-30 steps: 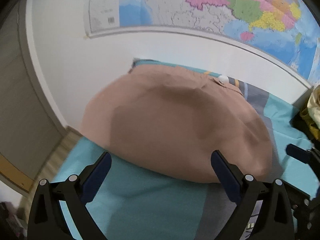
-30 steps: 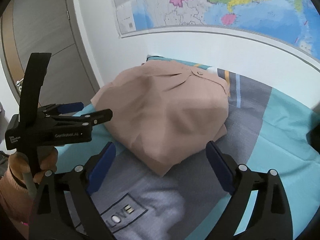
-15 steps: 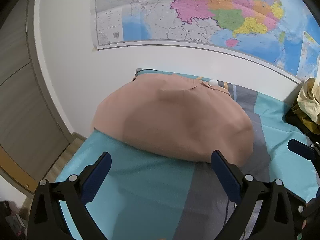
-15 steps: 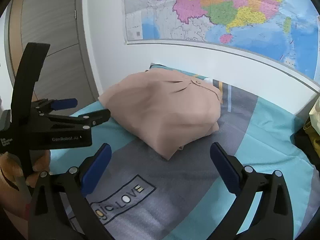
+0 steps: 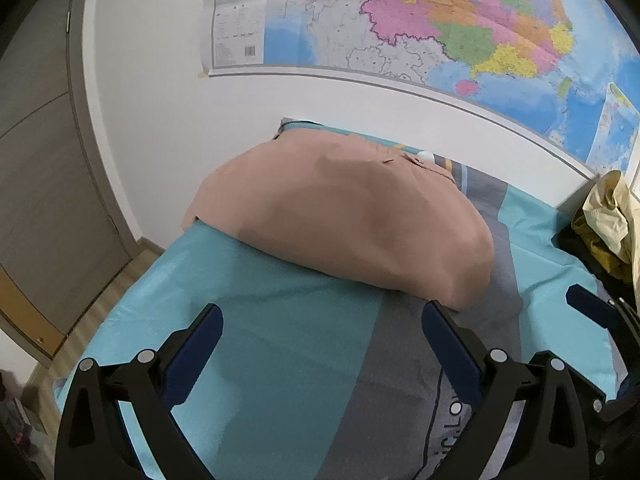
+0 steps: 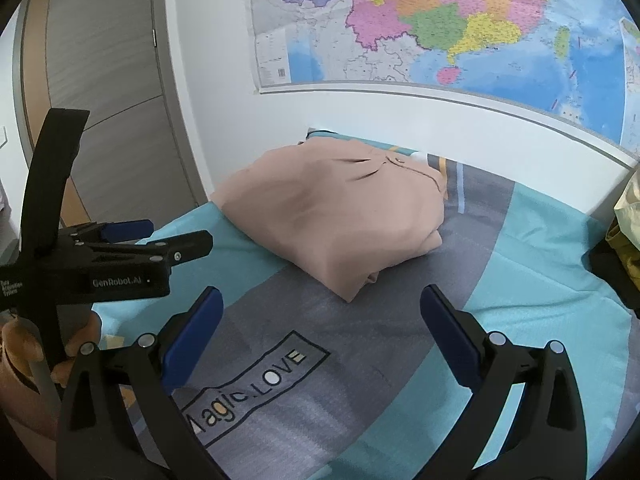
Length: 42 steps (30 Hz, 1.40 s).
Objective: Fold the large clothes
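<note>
A folded tan garment (image 5: 344,216) (image 6: 340,216) lies in a thick stack at the far corner of the bed, against the white wall. My left gripper (image 5: 322,320) hovers over the teal sheet just short of the stack, jaws wide open and empty. My right gripper (image 6: 320,304) is also open and empty, held back over the grey patch of the sheet. From the right wrist view the left gripper (image 6: 156,236) appears side-on at the left, held by a hand (image 6: 24,352).
The bed sheet (image 6: 532,280) is teal and grey with a "Magic.LOVE" print (image 6: 256,384). A wall map (image 6: 440,24) hangs above. A yellow and dark clothes pile (image 5: 608,224) sits at the right. A wooden door (image 6: 100,80) and floor (image 5: 108,300) lie left of the bed.
Both grippers have drawn back from the folded garment, which now looks smaller and farther. The right gripper's jaws widened slightly. The garment has stayed in place.
</note>
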Motion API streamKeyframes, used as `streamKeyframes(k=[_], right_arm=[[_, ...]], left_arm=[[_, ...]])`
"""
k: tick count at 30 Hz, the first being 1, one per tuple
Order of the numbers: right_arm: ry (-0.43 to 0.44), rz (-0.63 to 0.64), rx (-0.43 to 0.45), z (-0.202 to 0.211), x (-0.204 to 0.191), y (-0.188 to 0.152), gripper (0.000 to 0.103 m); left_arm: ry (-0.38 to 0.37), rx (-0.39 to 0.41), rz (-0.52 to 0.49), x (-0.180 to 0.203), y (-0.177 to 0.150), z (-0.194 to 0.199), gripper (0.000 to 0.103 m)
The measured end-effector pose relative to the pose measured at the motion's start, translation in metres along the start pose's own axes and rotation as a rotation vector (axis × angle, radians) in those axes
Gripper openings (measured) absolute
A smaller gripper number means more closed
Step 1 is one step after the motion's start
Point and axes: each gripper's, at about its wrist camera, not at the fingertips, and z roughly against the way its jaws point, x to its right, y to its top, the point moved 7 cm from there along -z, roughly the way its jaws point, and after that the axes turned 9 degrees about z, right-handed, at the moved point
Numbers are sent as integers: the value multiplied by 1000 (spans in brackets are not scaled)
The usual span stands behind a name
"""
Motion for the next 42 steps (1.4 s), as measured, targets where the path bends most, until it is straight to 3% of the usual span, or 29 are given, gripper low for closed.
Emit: streamKeyframes(k=[42], right_arm=[[11, -41, 22, 24, 5, -7, 97]], left_arm=[[18, 18, -49, 15, -21, 22, 96]])
